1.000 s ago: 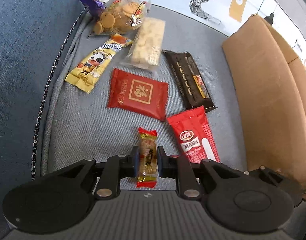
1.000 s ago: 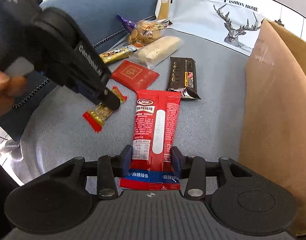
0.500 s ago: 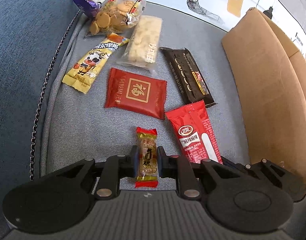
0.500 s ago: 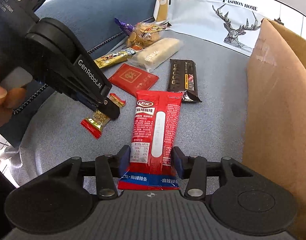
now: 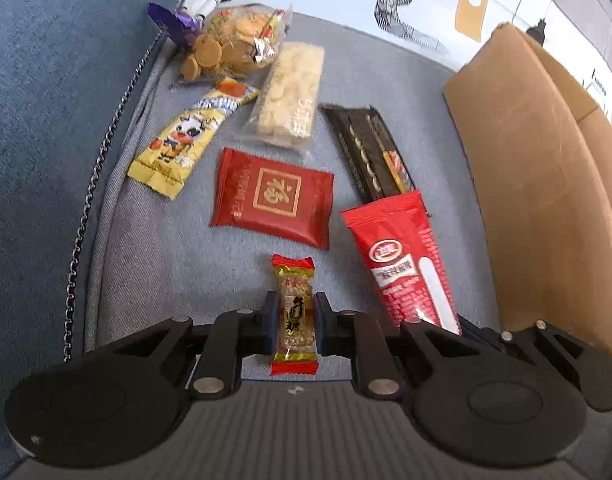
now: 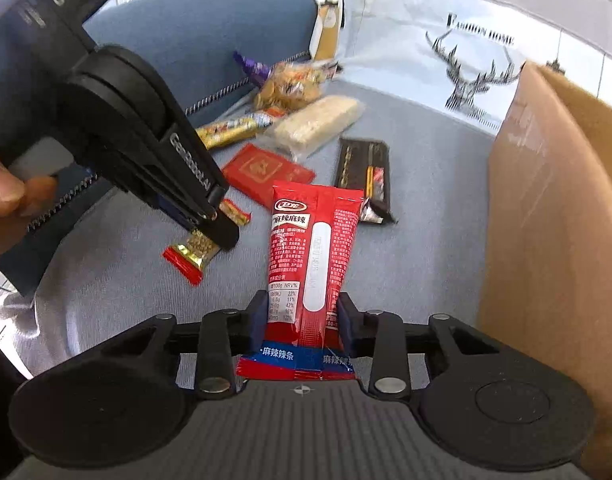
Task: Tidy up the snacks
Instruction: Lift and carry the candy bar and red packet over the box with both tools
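Observation:
My left gripper (image 5: 294,314) is shut on a small gold candy bar with red ends (image 5: 294,312), which lies lengthwise between the pads on the grey cushion. From the right wrist view the left gripper (image 6: 222,228) comes in from the left, with the candy (image 6: 192,254) sticking out below its tips. My right gripper (image 6: 302,316) is closing its jaws on a long red spicy-strip packet (image 6: 313,248). Both pads press the packet's sides near its blue lower end. In the left wrist view the same red packet (image 5: 401,264) lies just right of the candy.
More snacks lie farther back: a red square packet (image 5: 272,196), a dark chocolate bar (image 5: 365,148), a pale cracker pack (image 5: 292,96), a yellow cartoon packet (image 5: 178,140) and a cookie bag (image 5: 230,44). A cardboard box (image 6: 553,200) stands on the right. Blue sofa fabric (image 5: 46,120) lies left.
The right jaws have narrowed onto the red packet, and its far end now overlaps the dark bar. The left gripper still grips the candy in the same place.

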Available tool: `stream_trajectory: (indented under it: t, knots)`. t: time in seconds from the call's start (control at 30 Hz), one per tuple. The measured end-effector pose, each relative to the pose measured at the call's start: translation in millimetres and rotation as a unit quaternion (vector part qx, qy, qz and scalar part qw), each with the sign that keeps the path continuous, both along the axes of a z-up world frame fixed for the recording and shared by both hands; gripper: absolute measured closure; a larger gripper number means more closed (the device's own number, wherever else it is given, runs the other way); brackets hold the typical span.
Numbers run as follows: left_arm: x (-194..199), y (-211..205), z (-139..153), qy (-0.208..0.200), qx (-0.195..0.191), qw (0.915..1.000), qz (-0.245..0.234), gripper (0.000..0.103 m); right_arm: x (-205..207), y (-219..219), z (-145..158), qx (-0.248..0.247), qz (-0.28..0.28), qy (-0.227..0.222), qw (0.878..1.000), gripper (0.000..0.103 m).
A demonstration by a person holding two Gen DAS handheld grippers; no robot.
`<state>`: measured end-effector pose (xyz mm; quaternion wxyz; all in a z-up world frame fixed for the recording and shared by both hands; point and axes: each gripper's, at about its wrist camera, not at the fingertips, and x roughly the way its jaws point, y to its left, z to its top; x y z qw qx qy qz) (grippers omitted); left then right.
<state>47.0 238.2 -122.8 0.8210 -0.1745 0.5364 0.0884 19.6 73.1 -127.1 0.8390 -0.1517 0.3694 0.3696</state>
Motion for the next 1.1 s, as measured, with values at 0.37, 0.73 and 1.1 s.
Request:
stream_trajectory:
  t: [0.37,0.73,1.1]
  knots:
    - [-14.7,-7.1,38.6,-0.094,0.014,0.9951,0.029,0.085,-15.1,-14.2,30.7,0.039,-0.014,-0.063,0.997,0.068]
    - [-14.4,-18.0,66.7,-0.177,0.034,0.9825,0.048,0.085,8.6,-59.4,117.5,0.084,-0.031,-0.145,0.985,0.068]
    - [4.3,-53.0,88.6,-0.259,0.045,0.9640,0.043,0.085,77.2,-162.2,115.5,0.095,-0.151,-0.155,0.972,0.068]
